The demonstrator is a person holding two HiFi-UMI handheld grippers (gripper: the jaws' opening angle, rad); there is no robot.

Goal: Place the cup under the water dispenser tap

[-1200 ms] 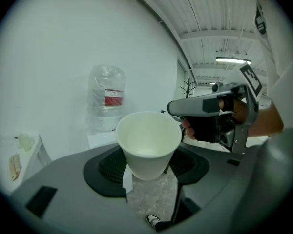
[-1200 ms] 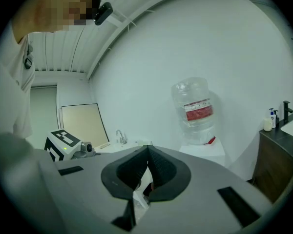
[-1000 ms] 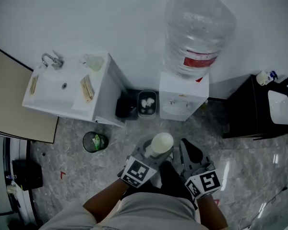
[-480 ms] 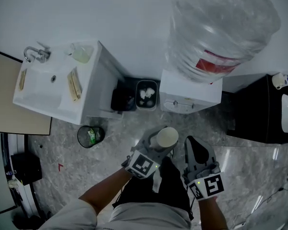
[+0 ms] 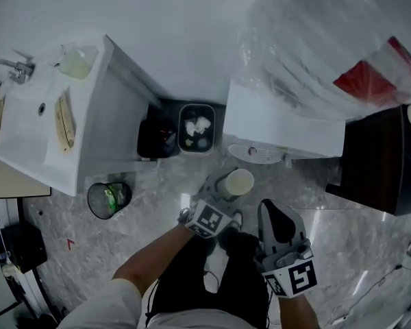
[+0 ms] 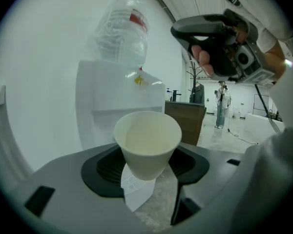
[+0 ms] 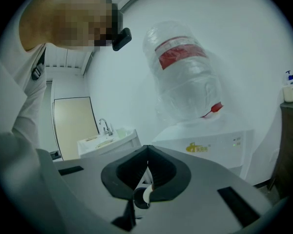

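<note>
- Left tongs (image 5: 225,189) are closed on the paper cup (image 5: 239,181). The pads press its lower wall, and the jaws stand fairly wide because the cup is wide.
- The cup is upright with its mouth up and looks empty. It is carried in the air above the floor (image 5: 157,204), not set down.
- Right tongs (image 5: 270,208) are pinched together with nothing between the jaws. They sit beside and behind the left pair.
- Key relation: the water dispenser (image 5: 281,123) stands straight ahead of the cup. Its drip tray (image 5: 257,155) is just beyond the cup's rim, near but apart from it. The left hand is the nearer one and already has the load.
- Judgement: the coming move is a forward carry into the recess, keeping the cup's axis vertical. The risk is clipping the rim on the dispenser front.
- The head view shows the cup-to-tray gap, plus the sink (image 5: 27,125) and waste bin (image 5: 195,127) to the side. The big bottle (image 5: 329,40) overhangs the tap and hides it.
- The left gripper view shows the grip on the cup and the dispenser face, but I cannot pick out the tap.
- The right gripper view shows the closed jaws.
</note>
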